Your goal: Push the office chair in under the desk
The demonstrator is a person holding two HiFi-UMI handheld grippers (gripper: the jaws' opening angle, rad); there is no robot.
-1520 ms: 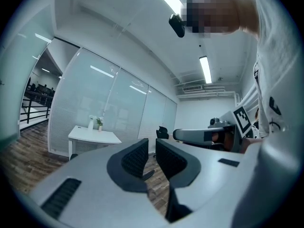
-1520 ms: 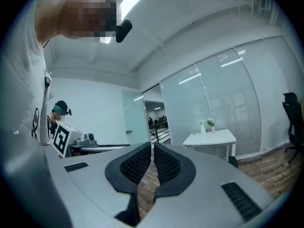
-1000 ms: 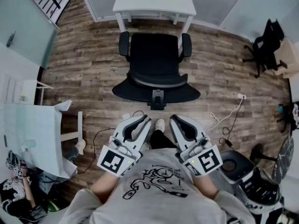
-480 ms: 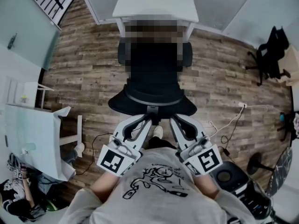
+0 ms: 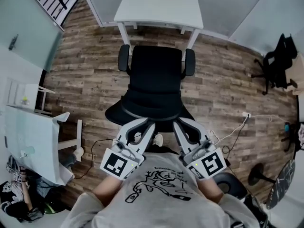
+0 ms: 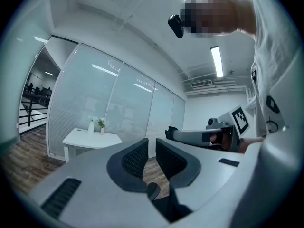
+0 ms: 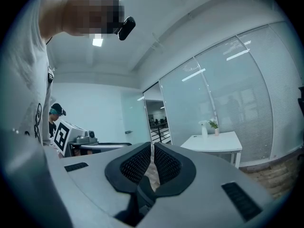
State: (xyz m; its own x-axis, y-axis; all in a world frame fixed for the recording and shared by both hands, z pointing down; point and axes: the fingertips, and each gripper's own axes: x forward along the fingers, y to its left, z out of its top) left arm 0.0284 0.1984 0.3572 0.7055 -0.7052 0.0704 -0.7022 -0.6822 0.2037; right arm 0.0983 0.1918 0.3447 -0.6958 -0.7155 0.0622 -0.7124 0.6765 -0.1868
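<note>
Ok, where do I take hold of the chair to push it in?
The backrest's top rim, from behind. The chair faces the desk, and that wide curved rim lies just ahead of the left gripper and right gripper, so one on each side should keep it straight.

A person in a grey printed T-shirt [image 5: 154,194] stands with the left forearm [image 5: 105,190] and right forearm [image 5: 212,190] held forward, a gripper in each hand. The left gripper [image 5: 144,126] and right gripper [image 5: 183,125] point ahead side by side, their tips angled slightly towards each other. The left gripper's jaws stand a little apart with nothing between them. The right gripper's jaws are closed together, empty.
</note>
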